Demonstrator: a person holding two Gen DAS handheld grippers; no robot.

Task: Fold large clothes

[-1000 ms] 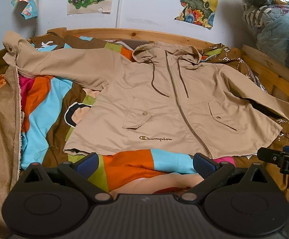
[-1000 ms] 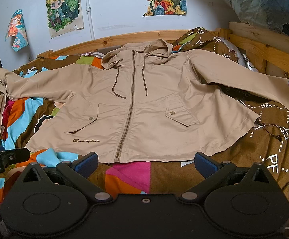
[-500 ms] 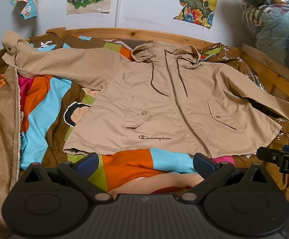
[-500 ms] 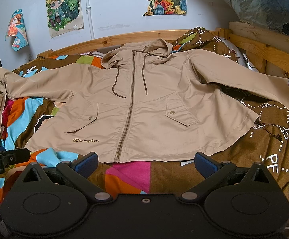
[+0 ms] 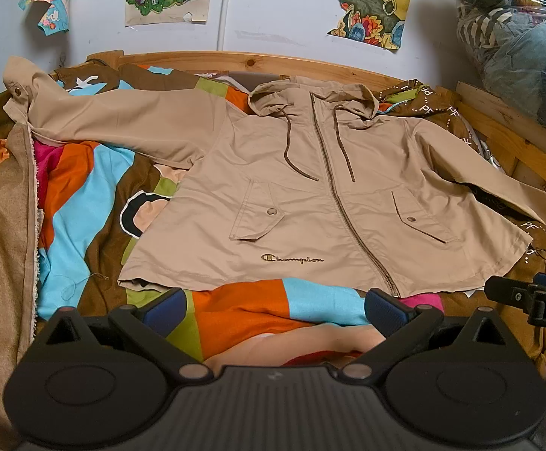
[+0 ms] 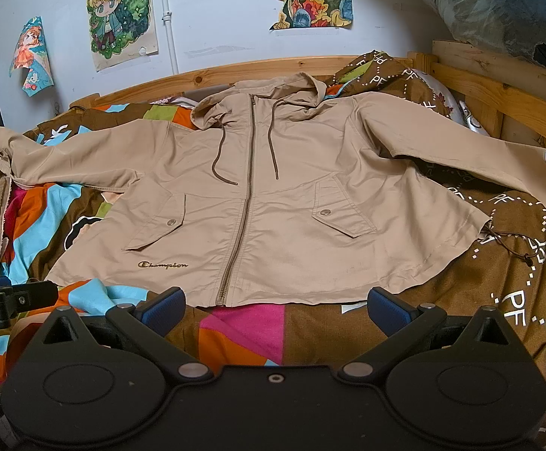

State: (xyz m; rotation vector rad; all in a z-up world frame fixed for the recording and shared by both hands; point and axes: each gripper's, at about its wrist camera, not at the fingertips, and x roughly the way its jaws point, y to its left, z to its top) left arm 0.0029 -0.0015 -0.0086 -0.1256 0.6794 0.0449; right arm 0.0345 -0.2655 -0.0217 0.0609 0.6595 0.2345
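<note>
Nothing moved; tan jacket flat, zipped, sleeves spread.

Tan jacket on multicoloured patchwork bedspread

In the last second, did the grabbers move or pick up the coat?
Nothing visibly changed. The tan jacket lies spread flat and zipped on the colourful bedspread, sleeves out to both sides, just as before. The left gripper and the right gripper are open as they were, short of the hem, and hold nothing.
</note>
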